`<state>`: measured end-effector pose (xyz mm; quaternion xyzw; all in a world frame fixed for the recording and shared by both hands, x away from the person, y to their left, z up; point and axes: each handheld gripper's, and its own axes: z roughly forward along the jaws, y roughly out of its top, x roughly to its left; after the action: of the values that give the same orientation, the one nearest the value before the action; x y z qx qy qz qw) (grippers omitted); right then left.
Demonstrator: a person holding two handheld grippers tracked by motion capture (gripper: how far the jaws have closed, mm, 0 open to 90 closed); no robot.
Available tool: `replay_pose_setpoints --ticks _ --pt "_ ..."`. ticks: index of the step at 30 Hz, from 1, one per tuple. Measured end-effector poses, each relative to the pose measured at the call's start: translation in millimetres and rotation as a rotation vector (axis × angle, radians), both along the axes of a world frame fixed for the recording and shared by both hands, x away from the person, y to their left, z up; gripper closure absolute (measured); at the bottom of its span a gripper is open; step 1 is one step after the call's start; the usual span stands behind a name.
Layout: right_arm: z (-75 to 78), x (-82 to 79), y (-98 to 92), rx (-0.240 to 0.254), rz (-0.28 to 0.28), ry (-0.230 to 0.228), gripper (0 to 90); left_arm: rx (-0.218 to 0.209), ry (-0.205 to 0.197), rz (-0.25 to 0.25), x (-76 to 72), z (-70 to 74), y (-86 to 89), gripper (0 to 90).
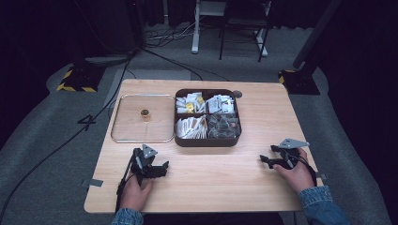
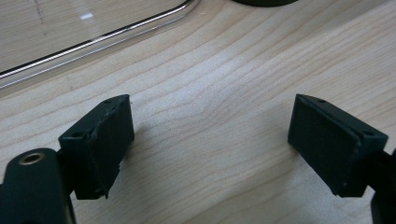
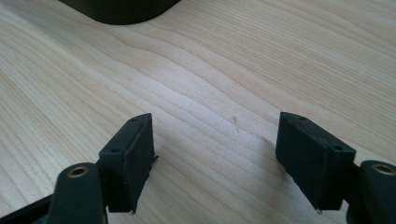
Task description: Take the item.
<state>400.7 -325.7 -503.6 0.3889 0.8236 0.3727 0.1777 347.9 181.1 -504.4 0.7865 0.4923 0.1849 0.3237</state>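
Note:
A dark brown box [image 1: 207, 141] with four compartments stands at the table's middle back, full of paper packets and clear wrapped items. To its left lies a clear lid [image 1: 142, 118] with a small gold knob. My left gripper [image 1: 159, 169] rests on the wood in front of the lid, jaws wide apart with bare table between them [image 2: 210, 140]. My right gripper [image 1: 265, 160] lies at the front right, also open over bare wood [image 3: 215, 149]. The box's dark corner [image 3: 121, 11] shows at the top of the right gripper view.
The wooden table [image 1: 211, 187] has free room along its front between the two hands. The lid's rim [image 2: 93, 44] crosses the top of the left gripper view. Cables, a stand base [image 1: 77, 79] and chair legs sit on the grey floor beyond.

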Motion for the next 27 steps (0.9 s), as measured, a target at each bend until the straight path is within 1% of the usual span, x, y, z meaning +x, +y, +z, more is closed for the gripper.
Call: replay_pose_setpoints --ticks 7,27 --pt "0.2 -0.4 0.1 -0.001 0.007 0.0 29.8 0.004 -0.002 0.0 1.7 0.1 0.2 14.8" --pt "0.5 -0.3 -0.4 0.003 0.002 0.002 31.3 0.003 -0.003 0.001 1.9 0.0 0.1 14.8"
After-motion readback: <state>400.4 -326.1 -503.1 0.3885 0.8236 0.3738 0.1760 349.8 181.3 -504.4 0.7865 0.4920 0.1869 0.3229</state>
